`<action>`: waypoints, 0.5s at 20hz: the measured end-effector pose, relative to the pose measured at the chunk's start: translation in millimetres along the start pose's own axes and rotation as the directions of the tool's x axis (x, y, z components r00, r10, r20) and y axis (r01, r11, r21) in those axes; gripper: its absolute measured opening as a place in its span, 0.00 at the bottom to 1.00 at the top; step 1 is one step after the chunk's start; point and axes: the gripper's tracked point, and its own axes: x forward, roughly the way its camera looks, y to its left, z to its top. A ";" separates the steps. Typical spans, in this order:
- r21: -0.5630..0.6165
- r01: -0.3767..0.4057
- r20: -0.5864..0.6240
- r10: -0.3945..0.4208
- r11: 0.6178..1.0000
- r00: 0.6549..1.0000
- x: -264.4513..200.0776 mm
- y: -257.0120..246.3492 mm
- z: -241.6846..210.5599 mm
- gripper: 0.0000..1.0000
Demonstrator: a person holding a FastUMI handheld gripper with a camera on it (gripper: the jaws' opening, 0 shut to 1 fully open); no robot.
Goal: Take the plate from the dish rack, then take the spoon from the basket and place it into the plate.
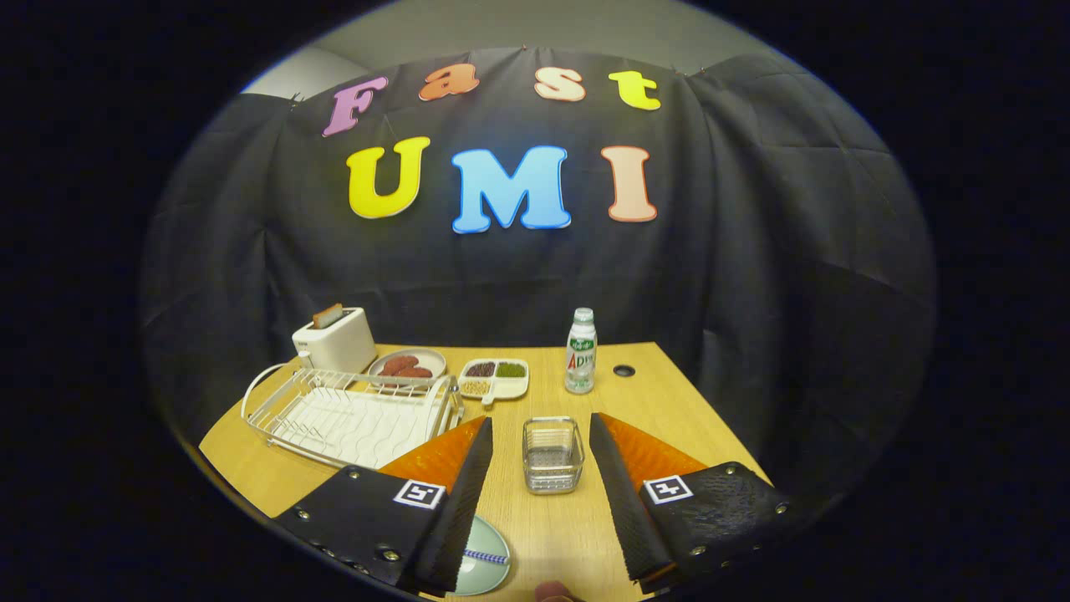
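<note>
Wooden bench (669,401): one white dish rack (351,414), one clear basket (552,454) between the fingers, one plate (485,568) holding one spoon (486,556) near the bench's front edge by the tongs (541,443), which are apart, gripping nothing. Also one toaster (334,339), one bottle (580,351).

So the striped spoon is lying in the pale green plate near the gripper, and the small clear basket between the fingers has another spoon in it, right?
Not quite. The gripper view shows the small clear basket between the open gripper's fingers empty, with no spoon inside. The rest holds: the striped spoon lies in the pale green plate near the gripper, on the wooden table.
</note>
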 end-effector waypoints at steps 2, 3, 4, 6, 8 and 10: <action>0.005 -0.010 0.076 0.010 1.000 0.997 -2.4 -8.4 38.9 0.72; 0.003 -0.013 0.111 0.013 1.000 0.994 -3.6 -12.1 56.2 0.71; 0.001 -0.020 0.143 0.020 1.000 0.990 -5.7 -14.6 73.5 0.72; -0.001 -0.031 0.217 0.030 1.000 0.976 -10.6 -19.0 106.4 0.72; -0.001 -0.046 0.276 0.044 0.999 0.960 -2.4 -15.8 130.4 0.99; -0.004 -0.063 0.311 0.061 0.998 0.949 -10.4 -14.7 144.1 0.97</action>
